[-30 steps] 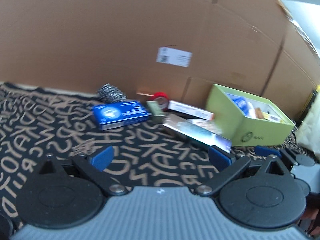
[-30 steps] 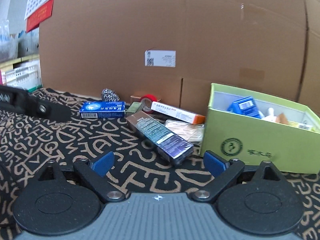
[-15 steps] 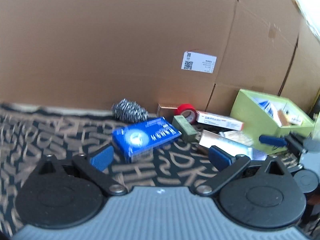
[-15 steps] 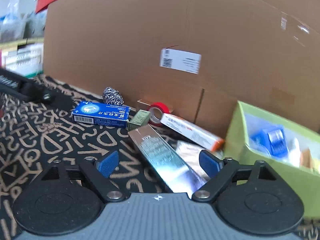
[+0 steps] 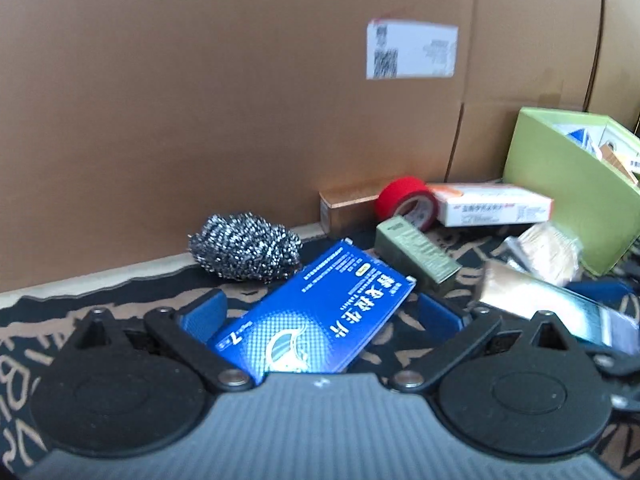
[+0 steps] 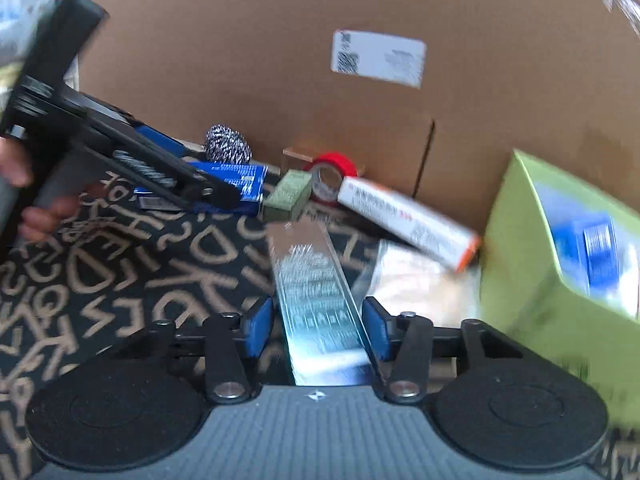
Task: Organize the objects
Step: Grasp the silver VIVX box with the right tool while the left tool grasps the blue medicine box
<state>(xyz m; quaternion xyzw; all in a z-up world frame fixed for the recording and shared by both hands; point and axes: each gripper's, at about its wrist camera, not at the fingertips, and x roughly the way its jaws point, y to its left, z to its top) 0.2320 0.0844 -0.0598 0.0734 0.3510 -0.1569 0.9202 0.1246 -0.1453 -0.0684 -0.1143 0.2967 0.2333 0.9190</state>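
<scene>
A blue box (image 5: 316, 312) lies on the patterned cloth between the open fingers of my left gripper (image 5: 320, 314); the pads stand apart from its sides. It also shows in the right wrist view (image 6: 236, 184). My right gripper (image 6: 318, 326) has closed in around a long shiny dark box (image 6: 316, 296), with both pads close to its sides or touching them. A green bin (image 5: 568, 196) holding small boxes stands at the right, also in the right wrist view (image 6: 560, 272).
A steel scourer (image 5: 244, 246), a red tape roll (image 5: 406, 202), an olive box (image 5: 416, 252), a white and orange box (image 5: 492, 204) and a clear packet (image 6: 416, 280) lie by the cardboard wall (image 5: 240, 100). The left gripper's body (image 6: 120, 148) reaches in from the left.
Both grippers moved forward and down. The left one now straddles the blue box. The right one narrowed its fingers around the shiny box.
</scene>
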